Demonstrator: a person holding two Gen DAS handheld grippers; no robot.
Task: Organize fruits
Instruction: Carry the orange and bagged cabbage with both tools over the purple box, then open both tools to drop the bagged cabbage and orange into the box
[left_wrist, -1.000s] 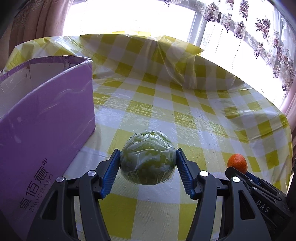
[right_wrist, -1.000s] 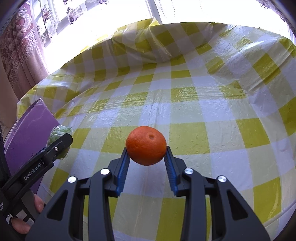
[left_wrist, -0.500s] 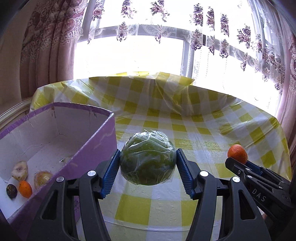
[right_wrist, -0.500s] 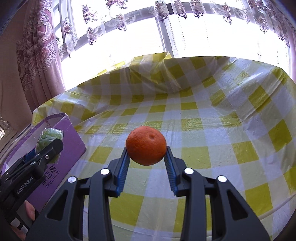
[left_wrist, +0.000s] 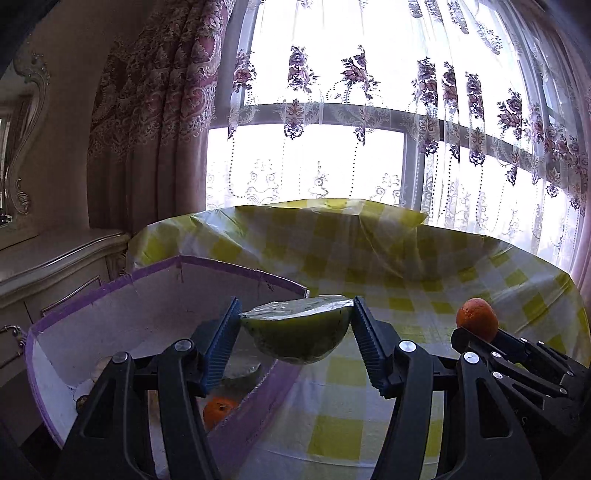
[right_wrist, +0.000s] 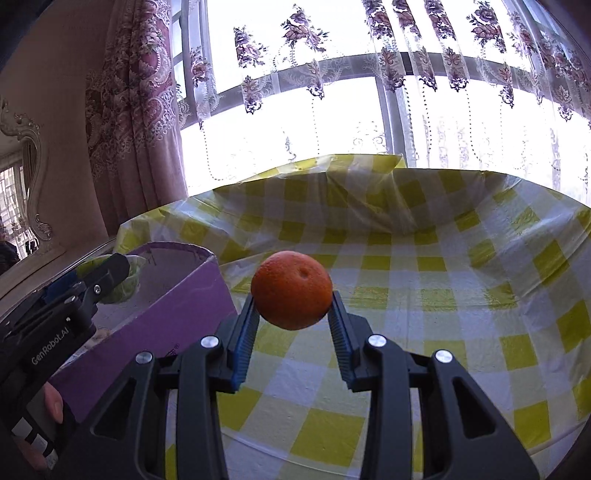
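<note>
My left gripper (left_wrist: 297, 332) is shut on a green half melon wrapped in film (left_wrist: 295, 328), held in the air over the right wall of the purple box (left_wrist: 155, 280). The melon also shows in the right wrist view (right_wrist: 125, 280). My right gripper (right_wrist: 291, 314) is shut on an orange (right_wrist: 291, 290), held above the yellow checked tablecloth (right_wrist: 424, 280), right of the purple box (right_wrist: 177, 295). That orange shows in the left wrist view (left_wrist: 476, 319) too. Inside the box lies another orange (left_wrist: 219, 410) and a pale fruit, mostly hidden by my fingers.
The table is round with its cloth turned up at the far rim (left_wrist: 332, 214). Behind it are a bright window with flowered lace curtains (left_wrist: 369, 110) and a heavy drape (left_wrist: 147, 129). A cream cabinet (left_wrist: 55, 273) stands left of the box.
Both grippers have risen and tilted up, so the window fills the views. The left gripper has moved the melon over the box edge. The right gripper has carried the orange closer to the box.
</note>
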